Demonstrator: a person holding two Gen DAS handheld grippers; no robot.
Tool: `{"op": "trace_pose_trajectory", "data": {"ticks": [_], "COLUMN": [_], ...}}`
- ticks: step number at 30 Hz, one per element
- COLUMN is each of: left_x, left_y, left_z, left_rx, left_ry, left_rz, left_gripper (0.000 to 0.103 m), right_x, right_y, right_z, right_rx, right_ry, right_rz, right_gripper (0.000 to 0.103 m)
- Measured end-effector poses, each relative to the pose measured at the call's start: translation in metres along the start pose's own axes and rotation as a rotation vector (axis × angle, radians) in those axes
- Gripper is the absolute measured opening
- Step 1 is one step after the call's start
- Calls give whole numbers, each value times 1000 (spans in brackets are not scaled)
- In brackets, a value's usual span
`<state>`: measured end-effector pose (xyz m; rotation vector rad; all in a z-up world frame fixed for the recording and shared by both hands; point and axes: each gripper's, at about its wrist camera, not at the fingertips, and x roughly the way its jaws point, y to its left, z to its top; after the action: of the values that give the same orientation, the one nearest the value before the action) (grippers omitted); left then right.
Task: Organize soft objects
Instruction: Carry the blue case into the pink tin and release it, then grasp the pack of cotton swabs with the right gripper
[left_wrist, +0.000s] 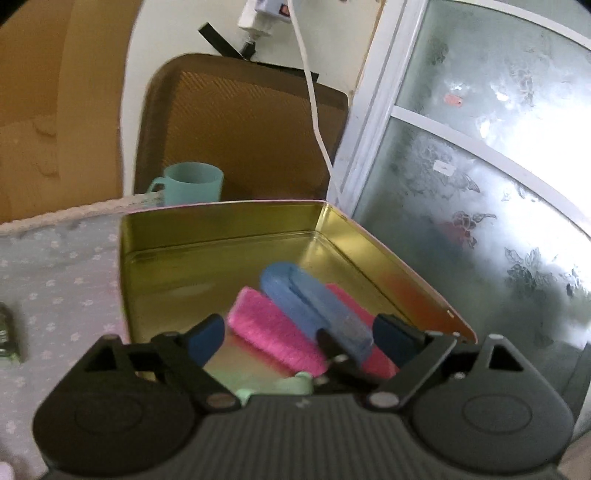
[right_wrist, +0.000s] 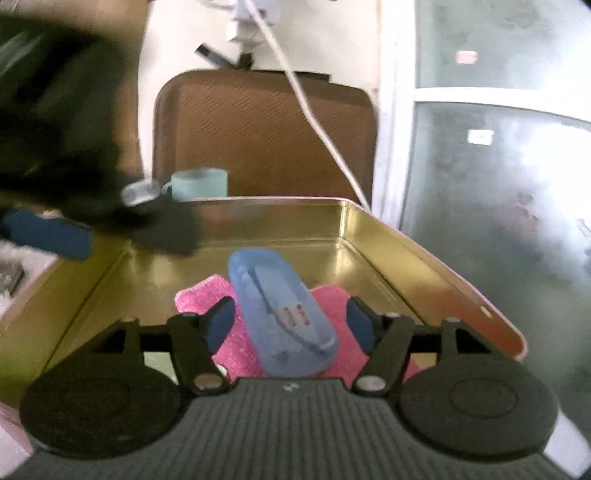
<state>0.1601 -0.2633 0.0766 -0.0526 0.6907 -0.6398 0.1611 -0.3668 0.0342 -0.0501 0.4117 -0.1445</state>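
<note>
Well, your left gripper (left_wrist: 299, 334) is spread wide and holds nothing, hovering over the near end of the gold tin (left_wrist: 221, 221). Your right gripper (right_wrist: 291, 325) is likewise spread and empty, one finger on each side of the blue piece (right_wrist: 280, 314) without touching it. That blue piece lies folded on the pink cloth (right_wrist: 332, 299) in the tin's near right part.

No writing reads clearly anywhere. A small dark patch (right_wrist: 293, 315) on the blue piece shows only in the right view, too blurred to make out. Two small stickers (left_wrist: 452, 99) on the frosted door (left_wrist: 480, 184) are also illegible.

Only the left view shows the flowered tablecloth (left_wrist: 55, 277) left of the tin, a dark object (left_wrist: 7, 336) at the far left edge, and something pale green (left_wrist: 291, 384) just behind your fingers. Only the right view shows your left gripper from outside, a blurred dark mass over the tin's far left corner with a blue pad (right_wrist: 48, 234).

Beyond the tin stand a teal mug (left_wrist: 194, 182), a brown chair back (left_wrist: 240, 122), and a white cable (left_wrist: 314, 110) hanging from a wall plug.
</note>
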Motion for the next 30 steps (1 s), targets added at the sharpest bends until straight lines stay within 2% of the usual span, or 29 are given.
{"op": "trace_pose_trajectory", "data": {"ticks": [1, 5, 8, 12, 17, 20, 21, 23, 25, 26, 30], "left_x": [-8, -60, -107, -162, -211, -218, -218, -219, -223, -221, -224], "left_y": [3, 29, 69, 133, 215, 256, 266, 282, 276, 271, 260], "left_z": [-2, -13, -34, -79, -130, -149, -153, -164, -162, -161, -164], "left_rx": [2, -8, -43, -84, -188, -231, -264, -344, -319, -302, -257], "left_ry": [-9, -58, -75, -53, -35, -40, -42, -57, -119, -121, -167], "left_rz": [-4, 3, 73, 321, 617, 747, 757, 719, 697, 694, 680], "left_gripper": [91, 91, 91, 91, 91, 91, 91, 90, 93, 93, 94], "right_x": [-2, -38, -76, -117, -126, -120, -119, -102, -74, -60, -12], "right_y": [-2, -1, 11, 38, 103, 145, 158, 186, 210, 222, 268], "right_z": [0, -8, -13, -19, -18, -13, -12, -4, 8, 15, 41], "right_rx": [14, 53, 57, 26, -105, -148, -164, -175, -135, -110, -69], "right_ry": [-10, -63, -119, -153, -82, -28, -15, 26, 112, 147, 200], "right_rz": [-12, 39, 127, 305, 534, 631, 645, 664, 698, 708, 667], "right_gripper": [69, 69, 69, 68, 64, 64, 64, 64, 64, 64, 65]}}
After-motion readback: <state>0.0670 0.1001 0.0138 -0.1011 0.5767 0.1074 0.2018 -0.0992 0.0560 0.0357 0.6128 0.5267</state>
